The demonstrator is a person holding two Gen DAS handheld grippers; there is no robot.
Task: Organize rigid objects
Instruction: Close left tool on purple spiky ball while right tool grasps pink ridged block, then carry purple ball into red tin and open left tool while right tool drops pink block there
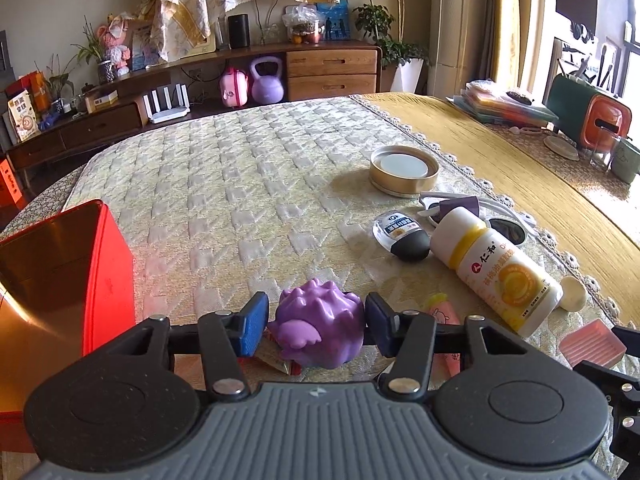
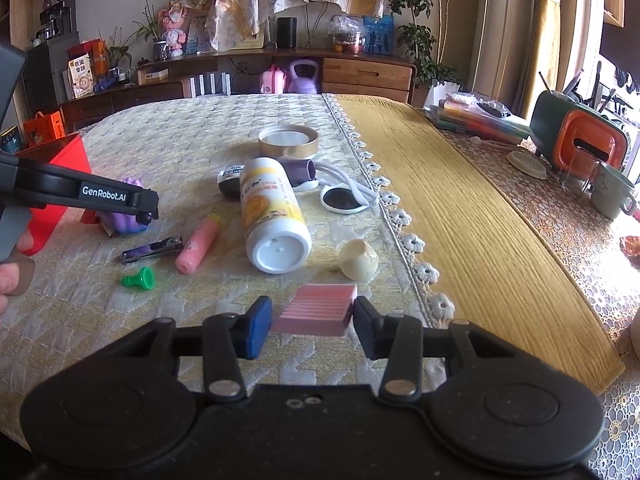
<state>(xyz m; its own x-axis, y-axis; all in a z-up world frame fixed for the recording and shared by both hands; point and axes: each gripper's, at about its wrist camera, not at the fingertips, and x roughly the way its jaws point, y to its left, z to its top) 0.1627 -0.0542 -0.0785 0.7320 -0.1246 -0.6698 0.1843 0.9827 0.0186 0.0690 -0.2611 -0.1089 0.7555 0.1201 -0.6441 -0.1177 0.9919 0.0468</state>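
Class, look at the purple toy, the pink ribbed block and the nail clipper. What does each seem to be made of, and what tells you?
Purple toy: probably moulded plastic, glossy highlights on its ridges.
Pink ribbed block: matte, likely plastic or rubber; no shine, so uncertain.
Nail clipper: metal, mirror-bright reflective lever.

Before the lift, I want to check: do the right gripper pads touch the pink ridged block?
Touching. The right wrist view shows both pads of the right gripper against the sides of the pink ridged block.

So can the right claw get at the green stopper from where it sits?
Probably not right now: the right claw is shut on the pink ridged block. The green stopper lies off to its left on open cloth with nothing over it, so the path looks free once the block is dropped off.
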